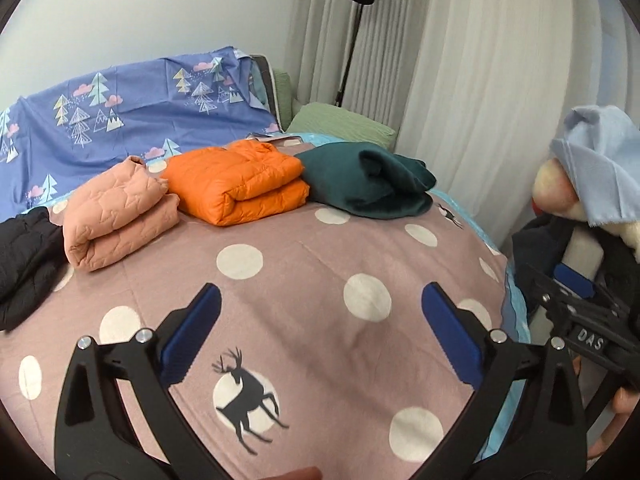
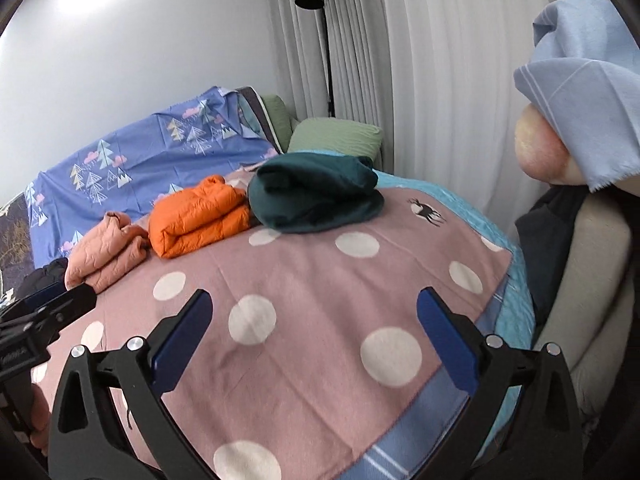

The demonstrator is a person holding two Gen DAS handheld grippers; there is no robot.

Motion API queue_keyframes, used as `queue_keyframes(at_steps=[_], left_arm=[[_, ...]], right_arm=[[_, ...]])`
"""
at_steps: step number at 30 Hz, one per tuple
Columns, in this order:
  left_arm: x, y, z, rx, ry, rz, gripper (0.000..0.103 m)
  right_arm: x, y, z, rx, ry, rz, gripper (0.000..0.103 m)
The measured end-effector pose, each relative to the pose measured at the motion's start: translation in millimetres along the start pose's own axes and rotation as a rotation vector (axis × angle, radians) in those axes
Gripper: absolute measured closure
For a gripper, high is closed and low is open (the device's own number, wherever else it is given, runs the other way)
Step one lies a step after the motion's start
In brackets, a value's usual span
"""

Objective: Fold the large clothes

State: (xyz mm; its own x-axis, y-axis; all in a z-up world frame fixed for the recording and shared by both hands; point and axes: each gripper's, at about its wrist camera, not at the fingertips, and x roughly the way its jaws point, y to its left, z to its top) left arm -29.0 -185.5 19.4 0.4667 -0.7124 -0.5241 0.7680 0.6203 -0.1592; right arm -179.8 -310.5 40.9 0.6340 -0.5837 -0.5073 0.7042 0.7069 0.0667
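Our two handheld grippers, black frames and blue pads

We see on the left gripper [image 1: 320,320] and the right gripper [image 2: 312,328] black triangular arms with cut-outs, silver round screws at the joints, ridged blue fingertips [image 1: 448,336], and white "DAS" lettering on one.

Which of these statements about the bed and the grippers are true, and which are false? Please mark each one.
1. The orange jacket lies folded between the pink jacket and the green garment. True.
2. The left gripper holds the pink jacket. False: its jaws are open and empty.
3. The right gripper is open. True.
4. The black garment lies on the green garment. False: it lies apart, beside the pink jacket.
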Motion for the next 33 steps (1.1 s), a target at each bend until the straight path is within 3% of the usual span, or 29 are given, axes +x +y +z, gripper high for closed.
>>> queue_keyframes(at_steps=[12, 33], left_arm=[[-21, -33, -15, 0.111, -0.027, -0.009, 0.002], [-4, -30, -11, 0.086, 0.005, 0.000, 0.002]], right_arm=[[-19, -2, -6, 0.013, 0.003, -0.003, 0.001], [-8, -14, 0, 0.009, 0.009, -0.020, 0.001]])
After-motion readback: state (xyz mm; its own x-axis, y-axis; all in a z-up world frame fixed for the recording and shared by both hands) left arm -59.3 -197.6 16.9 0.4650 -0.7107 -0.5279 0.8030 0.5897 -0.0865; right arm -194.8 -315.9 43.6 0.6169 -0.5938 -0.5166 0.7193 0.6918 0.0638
